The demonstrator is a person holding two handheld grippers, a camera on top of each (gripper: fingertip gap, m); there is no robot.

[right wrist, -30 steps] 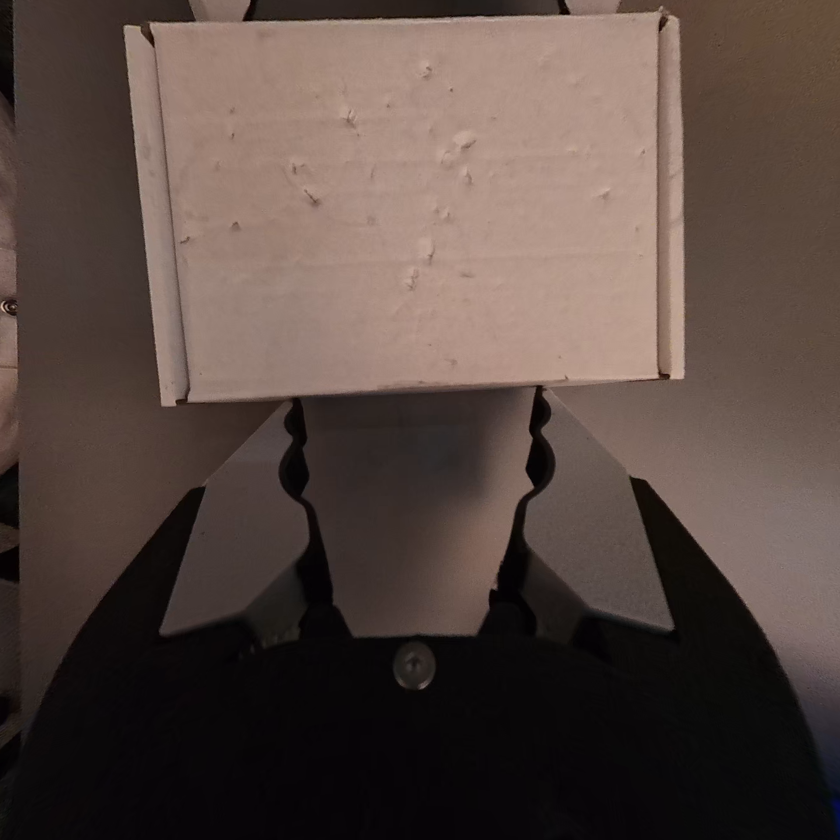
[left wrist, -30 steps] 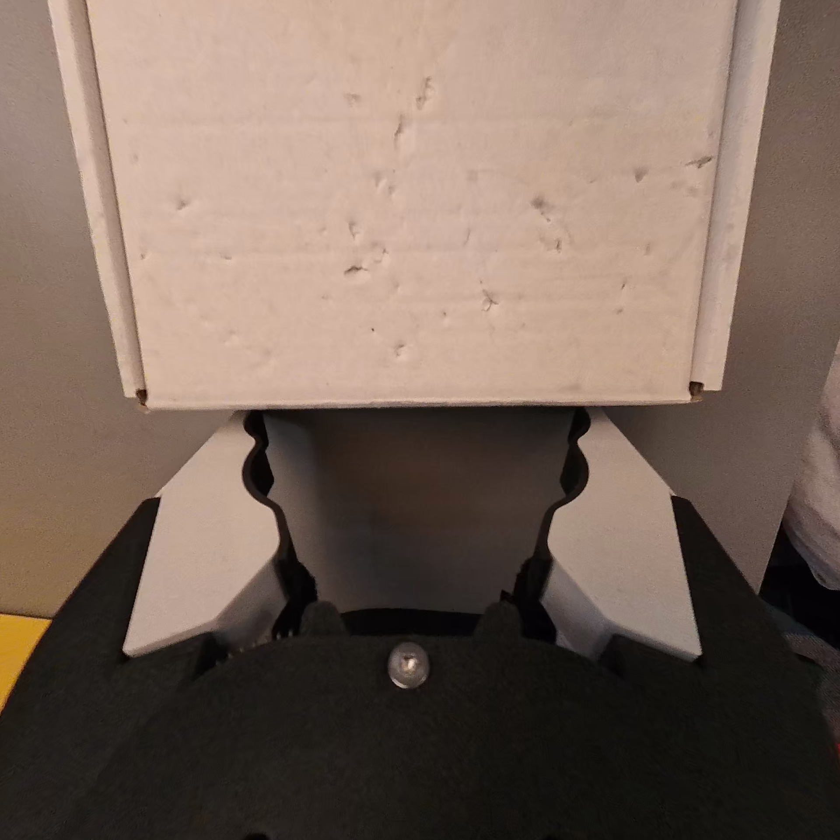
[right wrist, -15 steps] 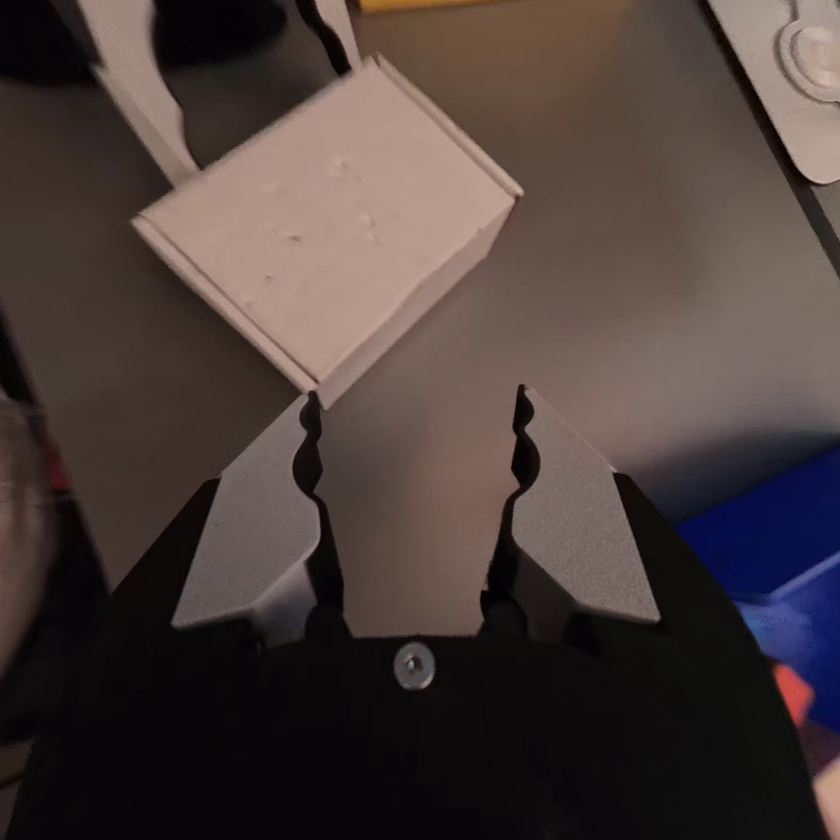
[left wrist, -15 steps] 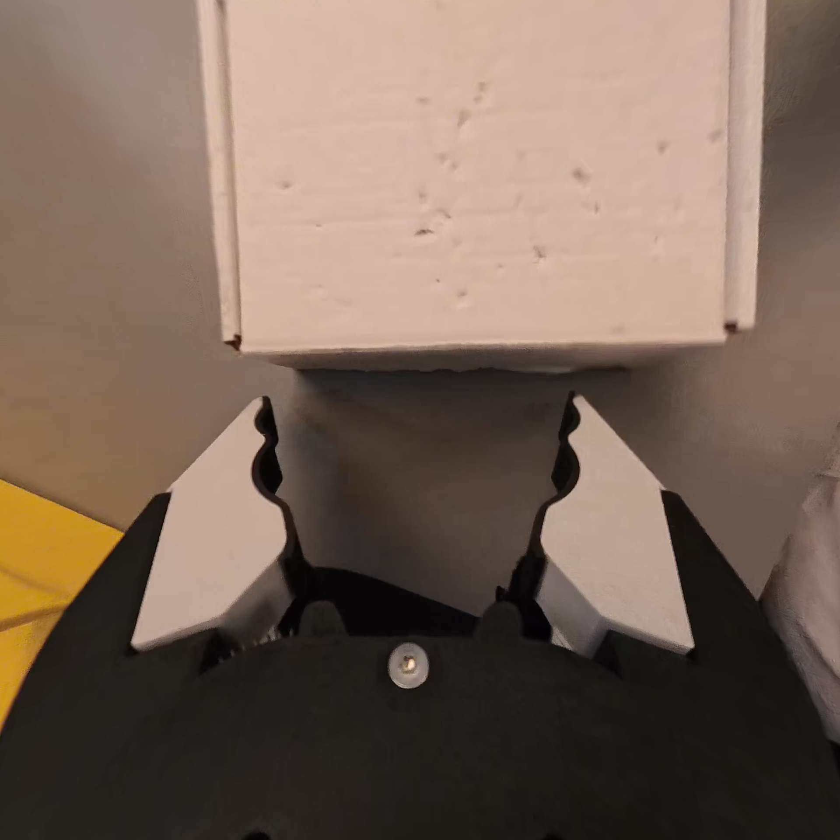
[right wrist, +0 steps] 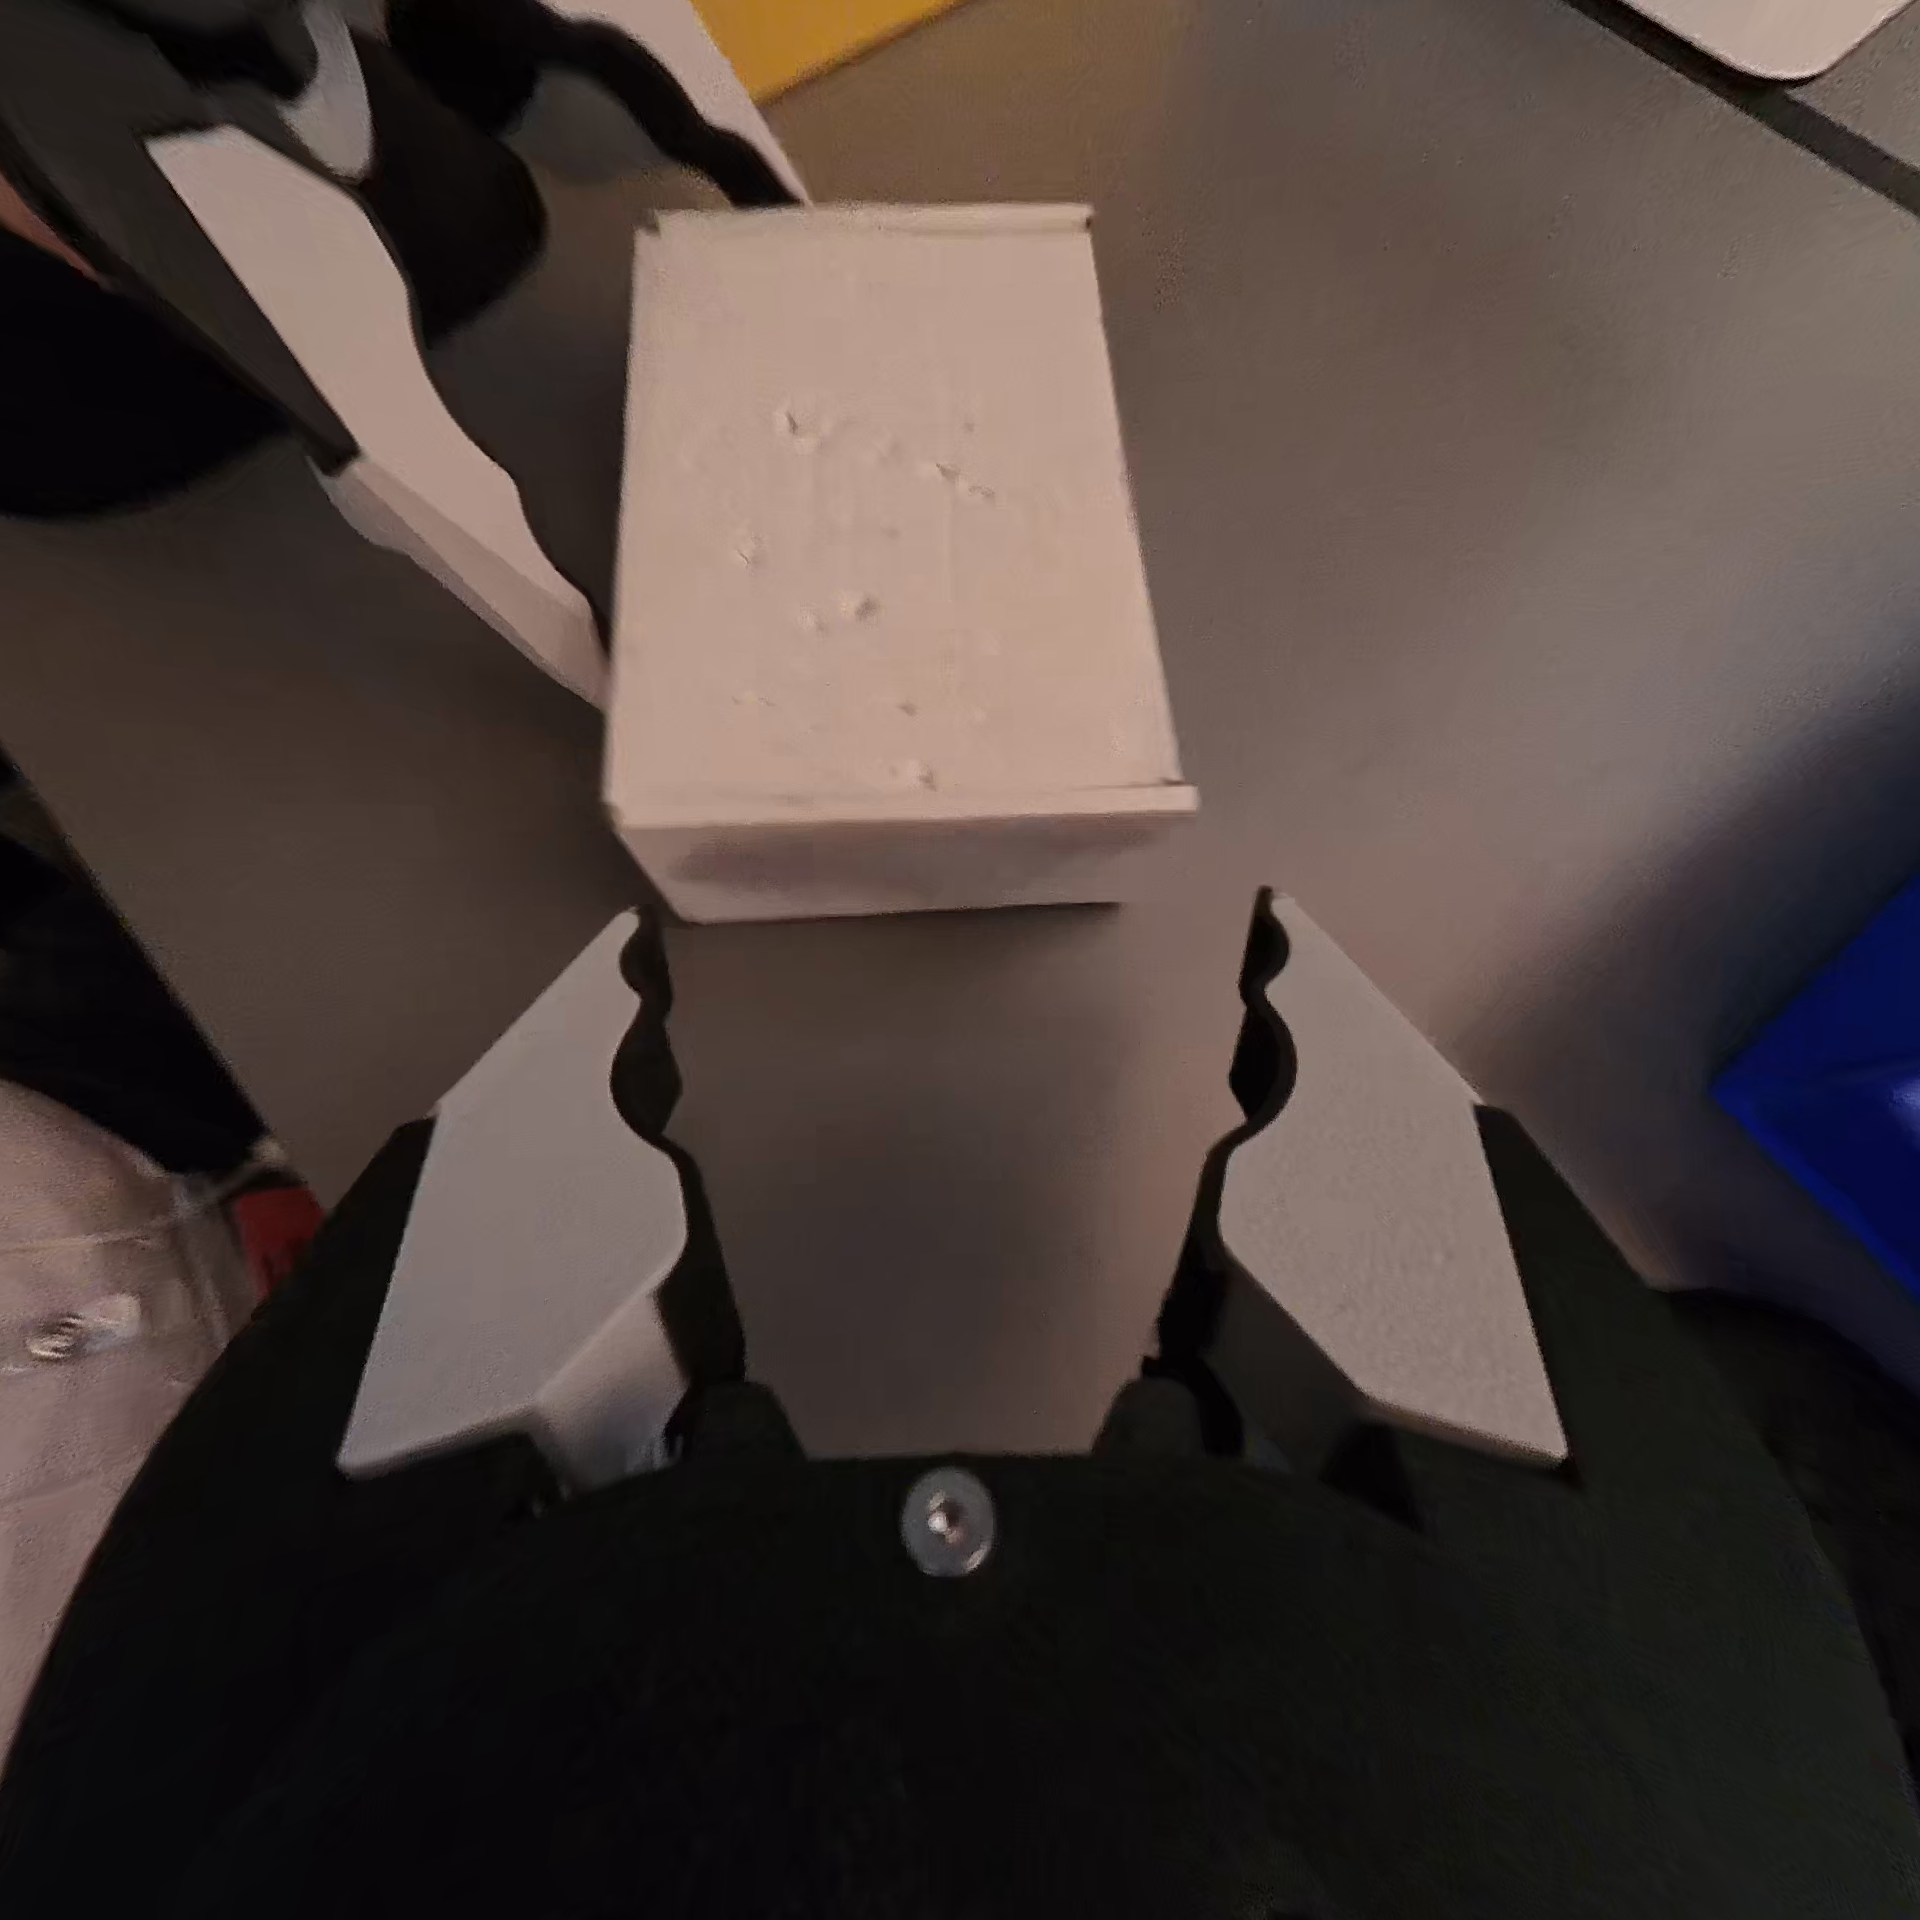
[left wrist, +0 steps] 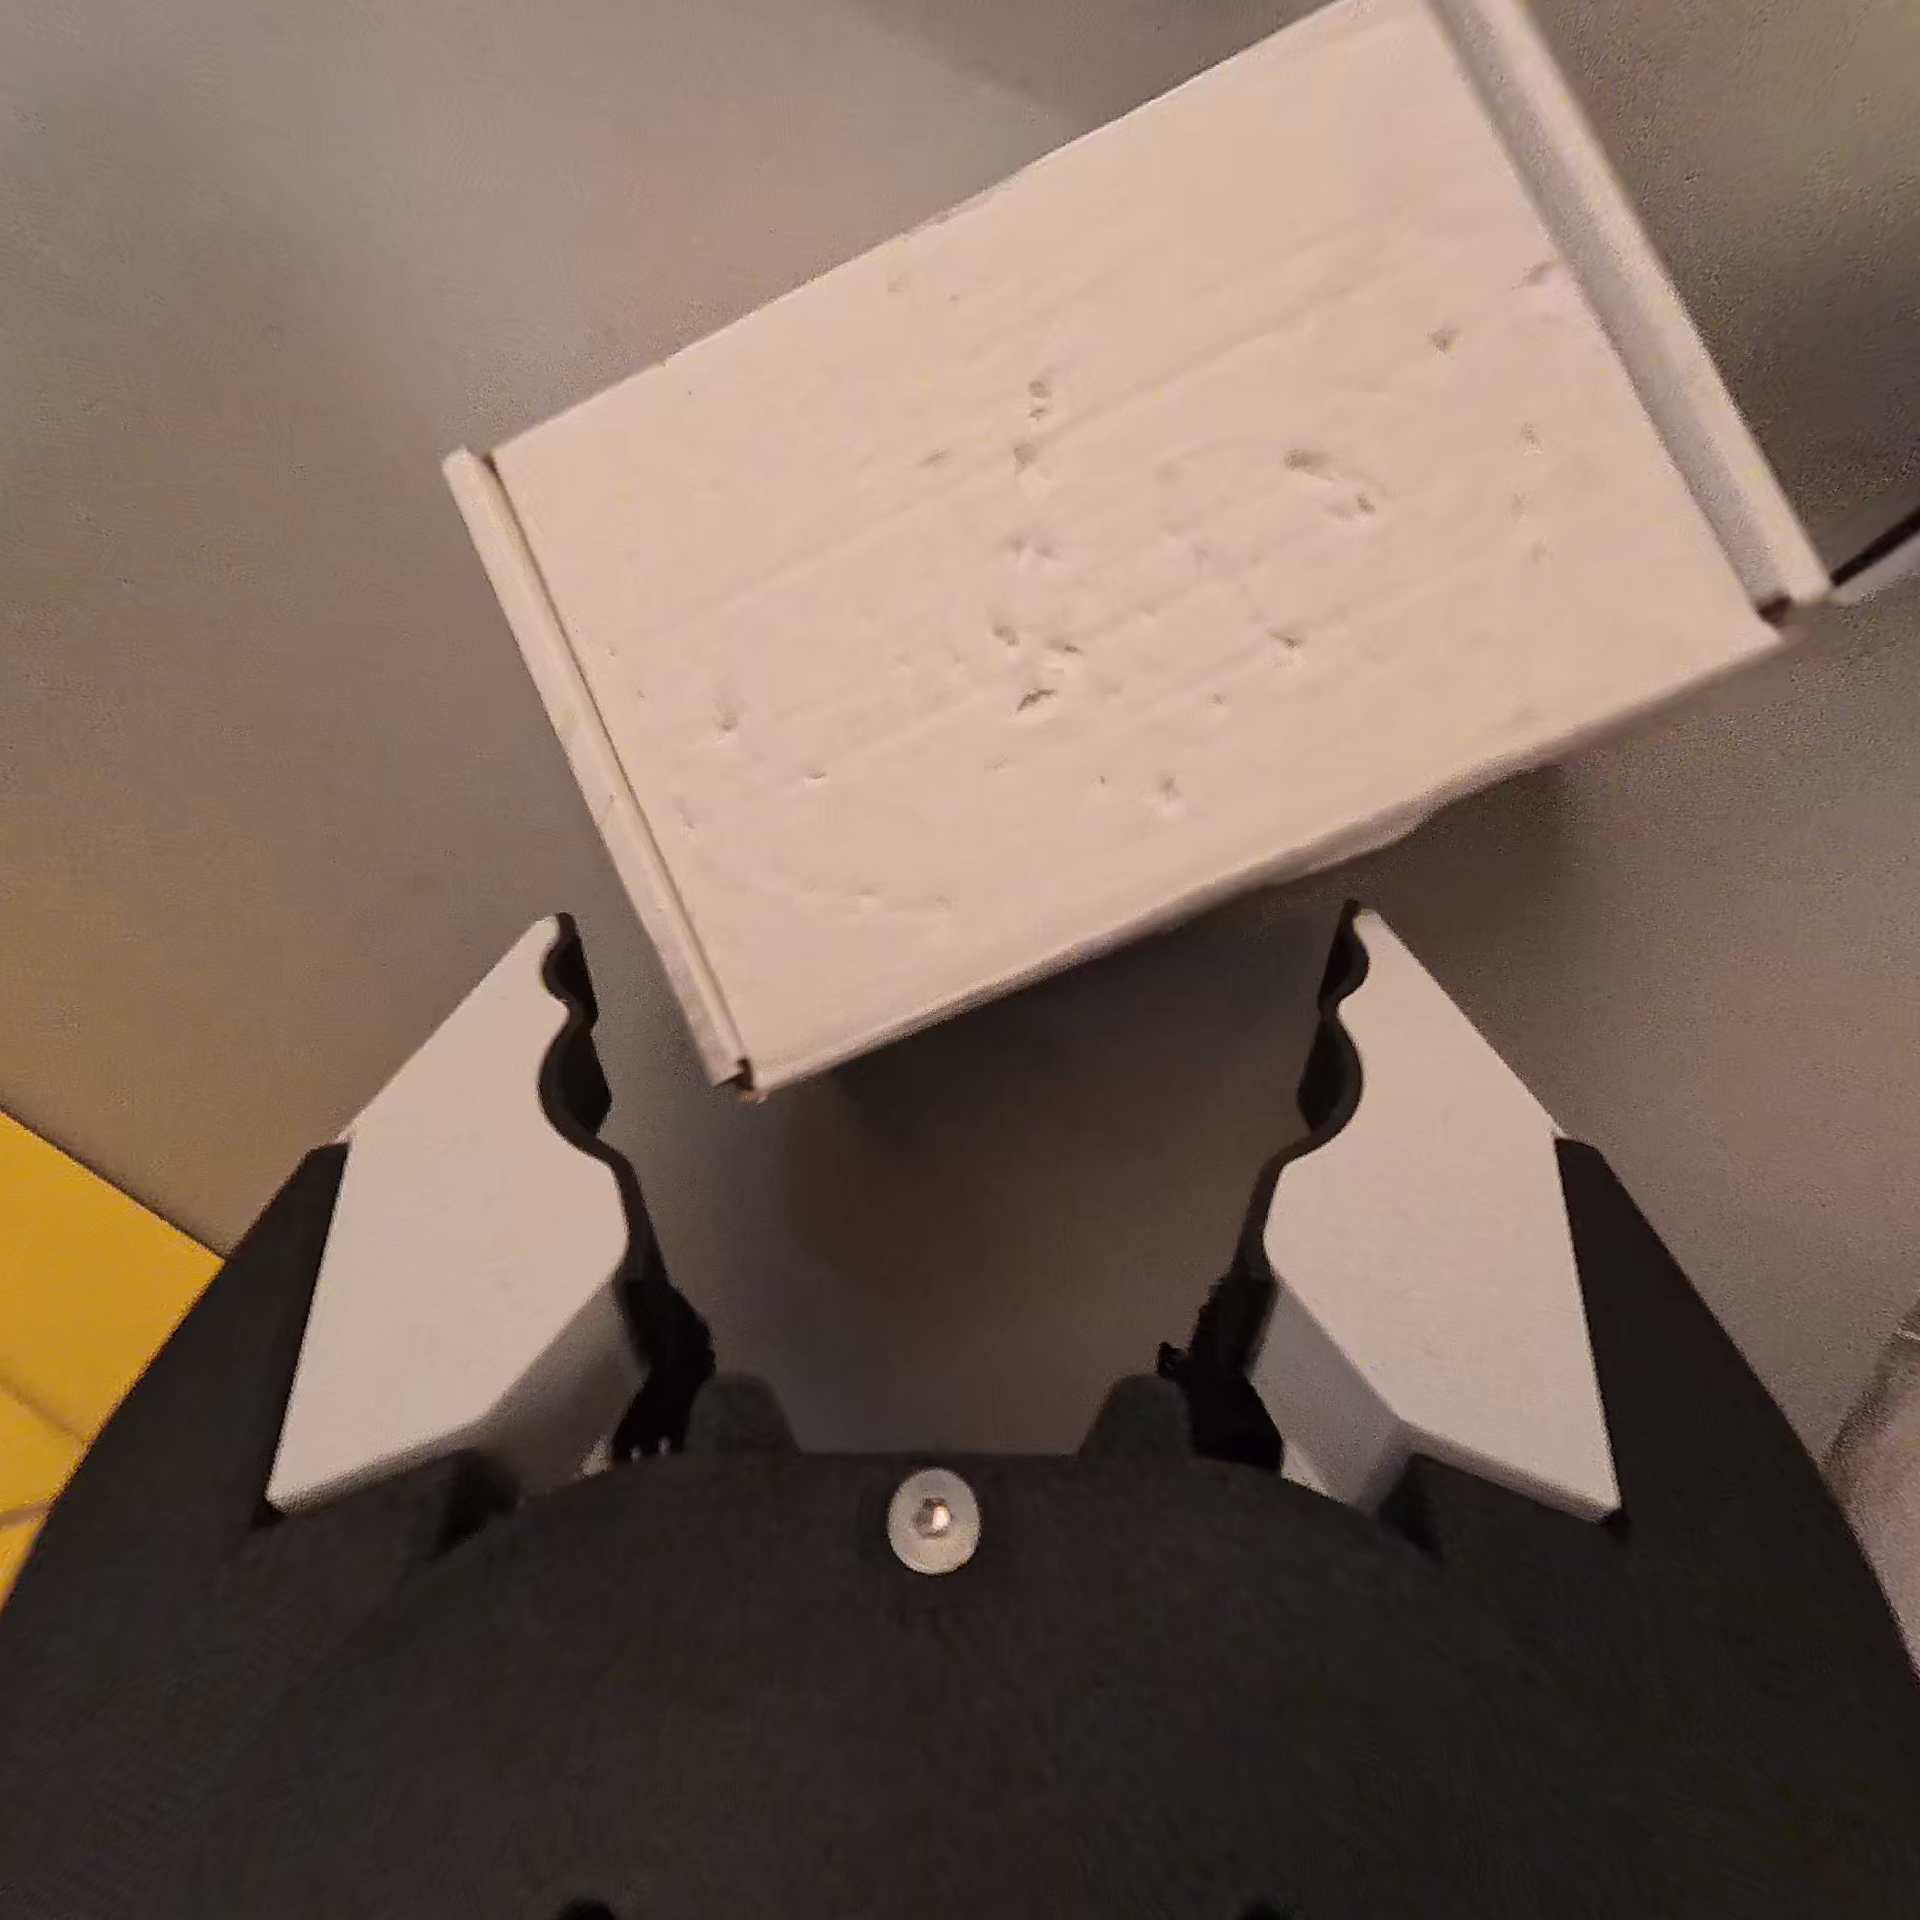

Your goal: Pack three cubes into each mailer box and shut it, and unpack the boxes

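Note:
A shut white mailer box (left wrist: 1122,582), its lid dented, lies on the grey table. In the left wrist view it sits askew, just ahead of my open, empty left gripper (left wrist: 956,920). One box corner reaches between the fingertips, with no contact showing. In the right wrist view the box (right wrist: 883,561) lies lengthwise with its short end toward my open, empty right gripper (right wrist: 953,904), a little ahead of the fingertips. One of the left gripper's fingers (right wrist: 436,468) shows there, by the box's left side. No cubes are in view.
A yellow object (left wrist: 83,1299) lies at the left gripper's lower left and also shows far off in the right wrist view (right wrist: 821,42). A blue bin (right wrist: 1829,1091) stands to the right. A clear plastic thing (right wrist: 83,1299) is at the lower left, and a white object (right wrist: 1766,31) at the top right. The white object (right wrist: 1766,31) is about 40 cm from my left fingertips and 45 cm from my right.
A second ago both grippers faced the box's long sides squarely and close. Now the right one faces a short end, the left one meets the box at an angle. Both stayed open.

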